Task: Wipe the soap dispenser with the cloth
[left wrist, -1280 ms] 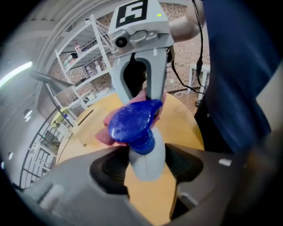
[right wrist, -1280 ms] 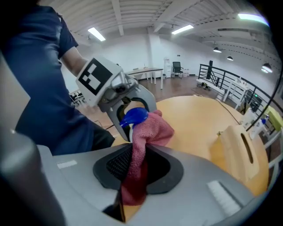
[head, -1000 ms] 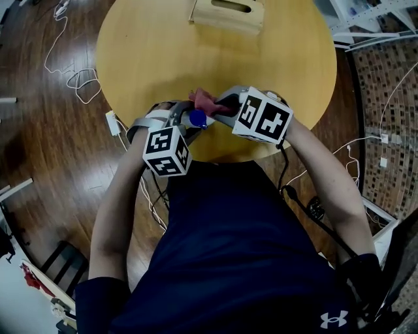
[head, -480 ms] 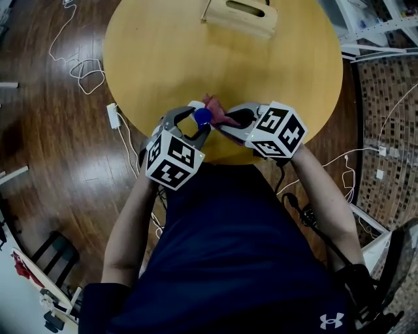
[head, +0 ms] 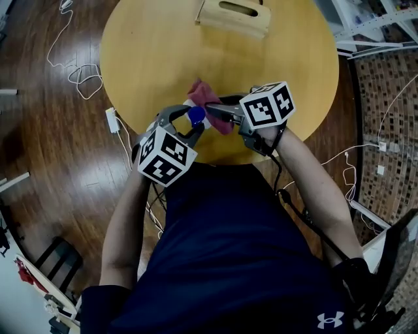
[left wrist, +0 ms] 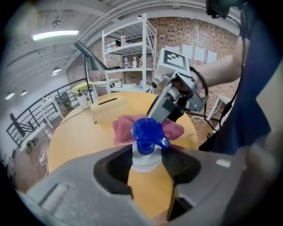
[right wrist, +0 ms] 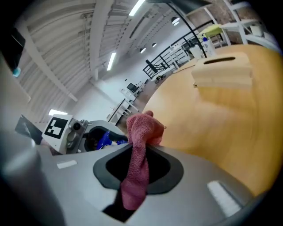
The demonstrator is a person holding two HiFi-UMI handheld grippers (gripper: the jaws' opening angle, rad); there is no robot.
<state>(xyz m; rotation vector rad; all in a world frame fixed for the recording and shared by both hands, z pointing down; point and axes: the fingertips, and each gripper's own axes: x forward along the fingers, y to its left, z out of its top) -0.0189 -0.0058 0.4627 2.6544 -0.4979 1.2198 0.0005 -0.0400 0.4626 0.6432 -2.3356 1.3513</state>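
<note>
Over the near edge of the surface (head: 163, 52) the soap dispenser (left wrist: 148, 137) is gripped at its neck by the left tool (left wrist: 148, 161), whose jaws have just been closing; the cloth (right wrist: 139, 132), pinched in the right tool (right wrist: 137, 165), is held just right of its top.

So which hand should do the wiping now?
Right. The right hand-held gripper is shut on the cloth beside the soap dispenser; the left hand-held gripper, its jaws just closing further, grips the dispenser.

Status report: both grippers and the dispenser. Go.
Left gripper, jaws just closing, grips soap dispenser. Right gripper shut on cloth, held beside it. Wooden box at far edge of table, not in the way.
</note>
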